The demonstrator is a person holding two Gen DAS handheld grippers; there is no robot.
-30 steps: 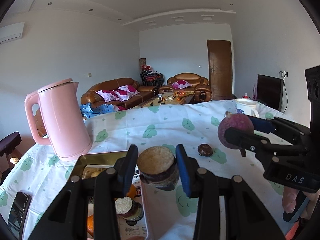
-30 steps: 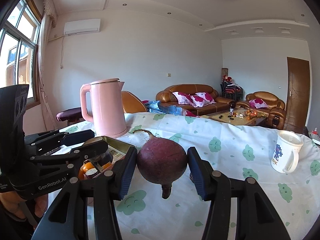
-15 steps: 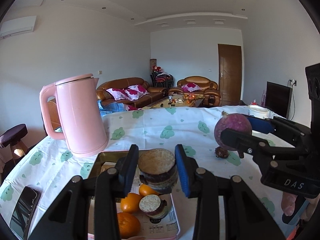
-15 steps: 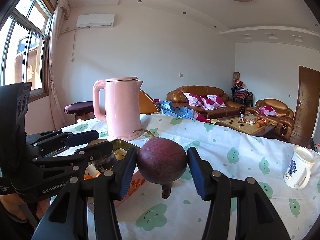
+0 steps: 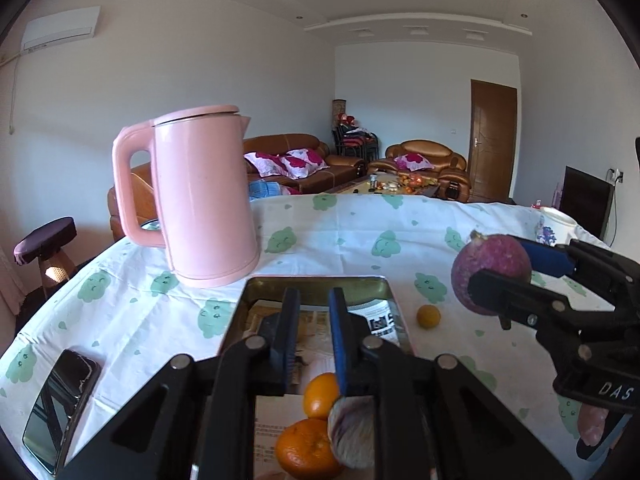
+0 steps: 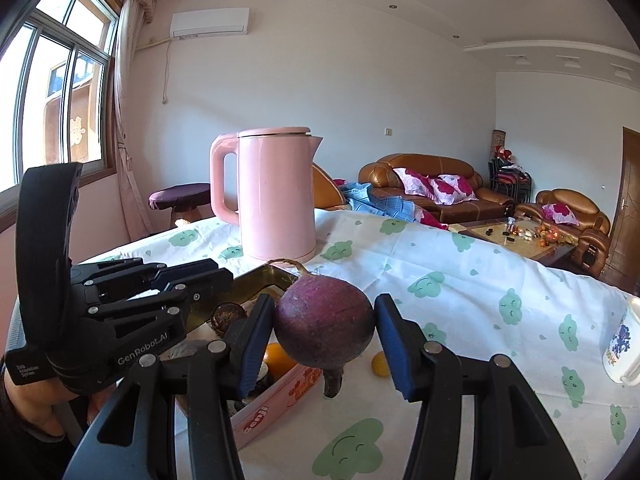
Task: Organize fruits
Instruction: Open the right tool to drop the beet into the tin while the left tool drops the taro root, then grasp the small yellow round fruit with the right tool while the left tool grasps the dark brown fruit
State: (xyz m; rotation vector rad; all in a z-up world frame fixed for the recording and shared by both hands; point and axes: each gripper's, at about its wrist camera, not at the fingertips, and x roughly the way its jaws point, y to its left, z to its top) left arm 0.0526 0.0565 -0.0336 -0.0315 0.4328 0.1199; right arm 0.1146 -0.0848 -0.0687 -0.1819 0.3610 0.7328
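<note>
Your right gripper [image 6: 324, 340] is clamped on a round purple fruit [image 6: 325, 328], one blue pad on each side, stem end pointing down. The fruit hangs clear of the tablecloth [image 6: 460, 292], just past the tin's [image 6: 276, 392] right wall.

Your left gripper [image 5: 314, 334] holds nothing. Its pads [image 5: 289, 340] stand a narrow gap apart, not touching, and hover above the tin's open interior.

Inside the tin, at the near end, two oranges [image 5: 306, 452] lie touching each other. A cut piece of fruit [image 5: 352, 432] with a pale face and purple rim shows blurred beside them, below your left gripper; whether it rests on the tin floor cannot be told. From the right wrist view a brown, rough-skinned fruit [image 6: 228, 317] sits further back in the tin.

A small orange fruit [image 5: 428, 316] lies on the tablecloth just outside the tin's right wall.

The pink kettle [image 5: 200, 196] stands upright beyond the tin's far-left corner. A phone [image 5: 60, 408] lies near the table's left edge. A white mug [image 6: 622, 346] stands toward the right edge, well apart from the tin.
</note>
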